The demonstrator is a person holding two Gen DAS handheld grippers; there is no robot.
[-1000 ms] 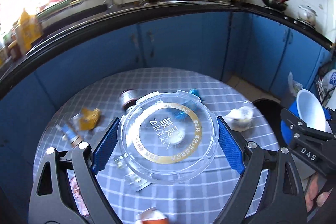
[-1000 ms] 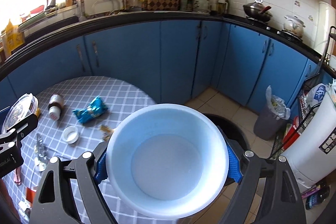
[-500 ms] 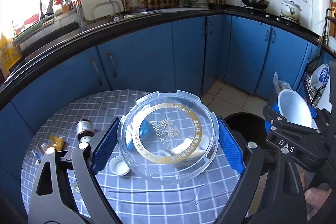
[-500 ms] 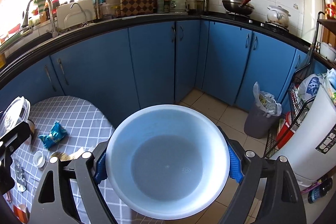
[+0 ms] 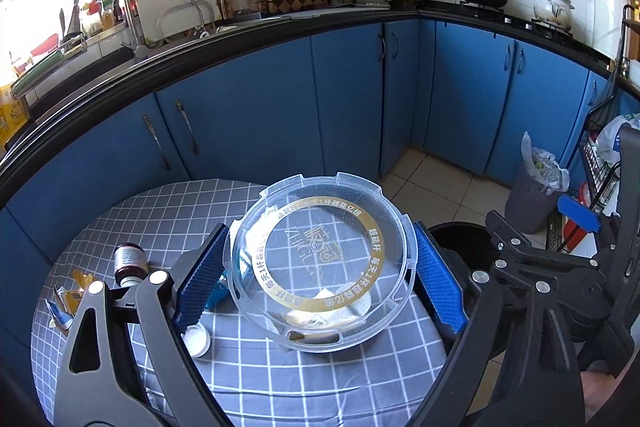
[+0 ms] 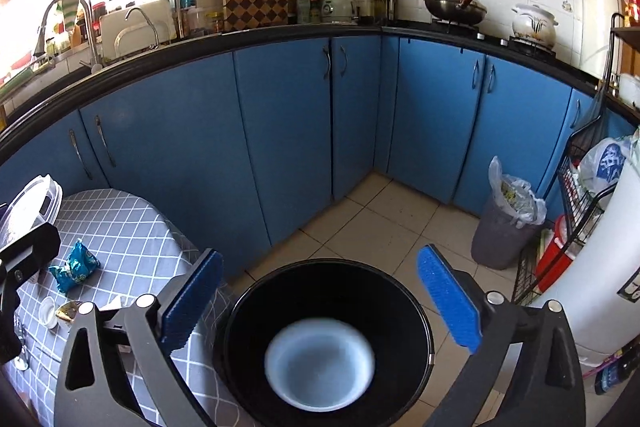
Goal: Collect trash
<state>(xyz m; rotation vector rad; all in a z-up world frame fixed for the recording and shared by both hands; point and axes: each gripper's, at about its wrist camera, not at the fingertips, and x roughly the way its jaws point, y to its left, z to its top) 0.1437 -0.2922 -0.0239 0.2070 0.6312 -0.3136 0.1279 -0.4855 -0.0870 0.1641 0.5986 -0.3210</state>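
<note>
Dropping trash into the bin [image 6: 240, 311] is the step in hand; the right gripper [image 6: 320, 303] is opening, its fingers apart and empty above the bowl [image 6: 320, 367] inside the bin; the left gripper [image 5: 320, 275] clamps the lid [image 5: 320, 259] over the table [image 5: 280, 367]; next, probably, carry the lid above the bin and release.

The left wrist view was taken from just behind the left gripper [image 5: 320, 279], angled downward over the tabletop [image 5: 320, 379], with the clear lid [image 5: 320, 263] seen close between the jaws. The right wrist view was taken from behind the right gripper [image 6: 320, 307], angled down past the tabletop edge, so that the black bin [image 6: 328, 343] was seen directly beneath the jaws. Shared by both views were the blue cabinets [image 5: 348, 107], the cluttered counter beyond the jaws, the grey lined bin [image 6: 506, 227] to their right, and each other's gripper at the frame edge.
</note>
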